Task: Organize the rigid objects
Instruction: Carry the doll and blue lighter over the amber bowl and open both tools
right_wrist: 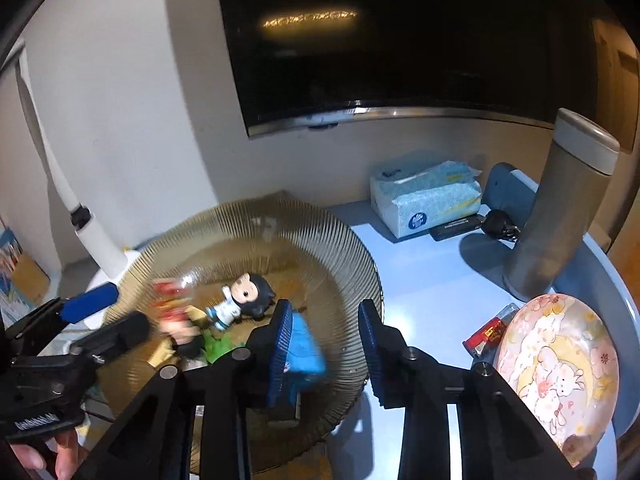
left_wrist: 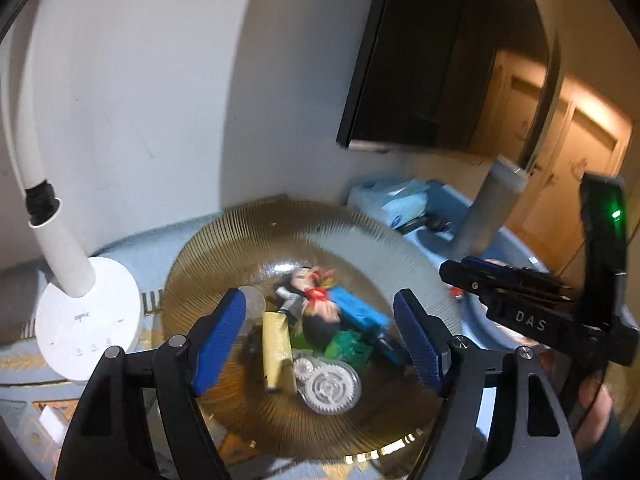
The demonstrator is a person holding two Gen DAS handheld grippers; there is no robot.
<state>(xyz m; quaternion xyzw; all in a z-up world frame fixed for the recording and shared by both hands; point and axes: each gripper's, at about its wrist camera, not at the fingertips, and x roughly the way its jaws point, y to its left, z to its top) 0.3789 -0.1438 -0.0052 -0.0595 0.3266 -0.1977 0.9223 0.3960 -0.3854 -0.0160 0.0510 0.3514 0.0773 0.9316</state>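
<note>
A ribbed amber glass plate (left_wrist: 304,224) (right_wrist: 256,216) holds a black-haired figurine (right_wrist: 244,300) (left_wrist: 304,280), a yellow bar (left_wrist: 275,344), a clear gear toy (left_wrist: 330,388), a green piece (left_wrist: 346,346) and a blue block (left_wrist: 356,310). My left gripper (left_wrist: 320,340) stands open over the plate's middle, with nothing between its pads; in the right wrist view it (right_wrist: 120,316) comes in from the left beside a blurred red toy (right_wrist: 172,308). My right gripper (right_wrist: 325,346) is open above the plate's right half. The blurred blue block (right_wrist: 306,344) lies by its left pad, clear of the right one.
A white lamp base (left_wrist: 88,320) stands left of the plate. On the pale blue table (right_wrist: 432,280) are a tissue pack (right_wrist: 424,200), a grey flask (right_wrist: 560,208), a pink patterned plate (right_wrist: 560,368) and a red packet (right_wrist: 486,334). A dark screen (right_wrist: 400,40) hangs behind.
</note>
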